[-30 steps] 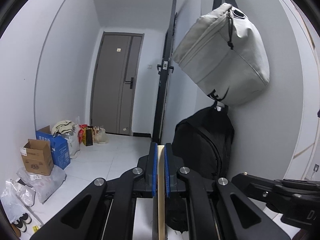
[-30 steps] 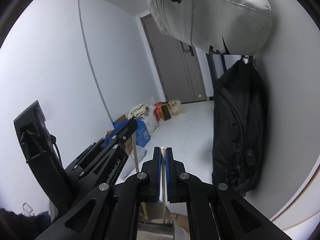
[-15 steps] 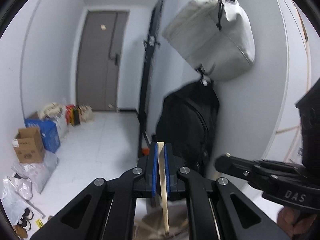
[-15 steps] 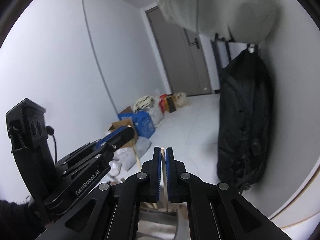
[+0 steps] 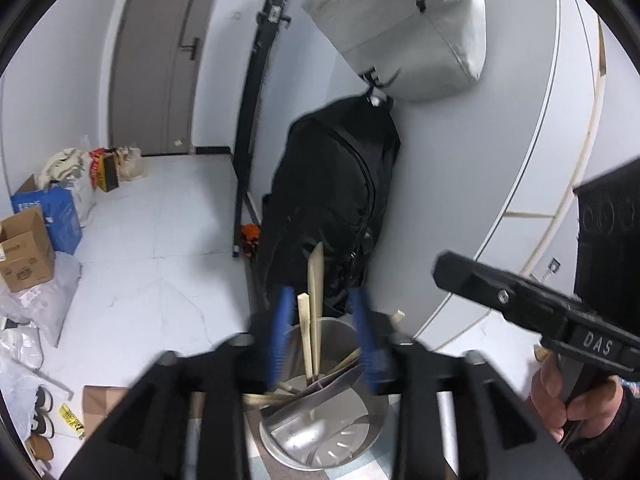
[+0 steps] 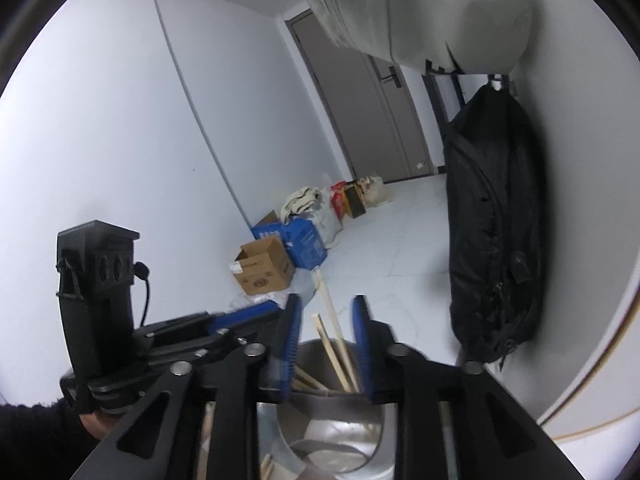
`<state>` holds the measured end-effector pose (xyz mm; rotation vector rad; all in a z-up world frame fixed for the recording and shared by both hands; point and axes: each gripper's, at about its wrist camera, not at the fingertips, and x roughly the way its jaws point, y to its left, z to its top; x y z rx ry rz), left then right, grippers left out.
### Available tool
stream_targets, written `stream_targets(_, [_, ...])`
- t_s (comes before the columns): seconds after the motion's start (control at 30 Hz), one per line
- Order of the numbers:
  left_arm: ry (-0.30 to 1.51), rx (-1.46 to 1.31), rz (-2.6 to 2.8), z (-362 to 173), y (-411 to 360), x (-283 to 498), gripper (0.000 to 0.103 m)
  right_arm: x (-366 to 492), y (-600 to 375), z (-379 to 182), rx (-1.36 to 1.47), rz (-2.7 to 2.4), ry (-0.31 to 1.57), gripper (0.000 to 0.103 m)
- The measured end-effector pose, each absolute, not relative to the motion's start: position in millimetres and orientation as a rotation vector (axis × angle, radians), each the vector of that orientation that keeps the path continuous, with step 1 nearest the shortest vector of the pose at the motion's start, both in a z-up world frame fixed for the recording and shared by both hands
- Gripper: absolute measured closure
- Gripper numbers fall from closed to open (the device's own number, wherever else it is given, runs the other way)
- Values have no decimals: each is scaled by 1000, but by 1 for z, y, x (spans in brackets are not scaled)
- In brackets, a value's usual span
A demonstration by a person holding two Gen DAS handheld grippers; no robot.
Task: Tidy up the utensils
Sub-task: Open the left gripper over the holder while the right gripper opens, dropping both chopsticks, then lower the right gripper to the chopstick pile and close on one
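A steel utensil holder [image 5: 374, 420] stands just below both grippers, with several wooden chopsticks [image 5: 316, 300] upright or leaning inside it. My left gripper [image 5: 322, 332] hangs over its rim, jaws opening; two chopsticks stand between the blue pads [image 5: 280, 332], touching neither. In the right wrist view my right gripper [image 6: 326, 340] is also opening above the holder [image 6: 280, 436], with pale chopsticks [image 6: 332, 320] loose in the gap. Each gripper shows in the other's view: the right gripper [image 5: 452, 276] held by a hand [image 5: 560, 400], and the left gripper [image 6: 256, 316] at left.
A black backpack [image 5: 332, 208] and a grey bag [image 5: 404, 28] hang on the wall right behind the holder. Cardboard boxes [image 5: 24, 248], a blue box [image 6: 304, 244], plastic bags and shoes [image 5: 40, 420] line the white tiled floor toward a grey door [image 5: 160, 56].
Both grippers tipped down over the steel holder. Each was shut on a chopstick; both jaws have parted and the sticks now stand loose in the holder.
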<state>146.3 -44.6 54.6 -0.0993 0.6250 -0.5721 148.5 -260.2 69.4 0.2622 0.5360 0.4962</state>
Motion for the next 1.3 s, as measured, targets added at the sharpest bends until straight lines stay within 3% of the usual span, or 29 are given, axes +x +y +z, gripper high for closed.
stream_targets(0.1, [592, -104, -542, 63, -37, 135, 49, 134, -261, 71, 255, 478, 534, 63])
stream_targets(0.2, [568, -99, -503, 68, -31, 119, 46, 115, -263, 70, 254, 456, 523, 50])
stream_targets(0.37, [530, -95, -419, 70, -20, 100, 36, 87, -263, 68, 261, 438, 507, 40])
stream_targets(0.63, [524, -110, -294, 58, -4, 68, 34, 46, -247, 61, 246, 437, 495, 24])
stream_targets(0.77, [531, -105, -241, 47, 1, 48, 25, 31, -238, 54, 232, 449, 499, 19])
stream_targets(1.0, [545, -119, -179, 26, 13, 24, 24, 10, -223, 35, 205, 459, 516, 5])
stream_targets(1.3, [582, -138, -119, 0, 29, 6, 16, -7, -198, 16, 130, 492, 554, 0])
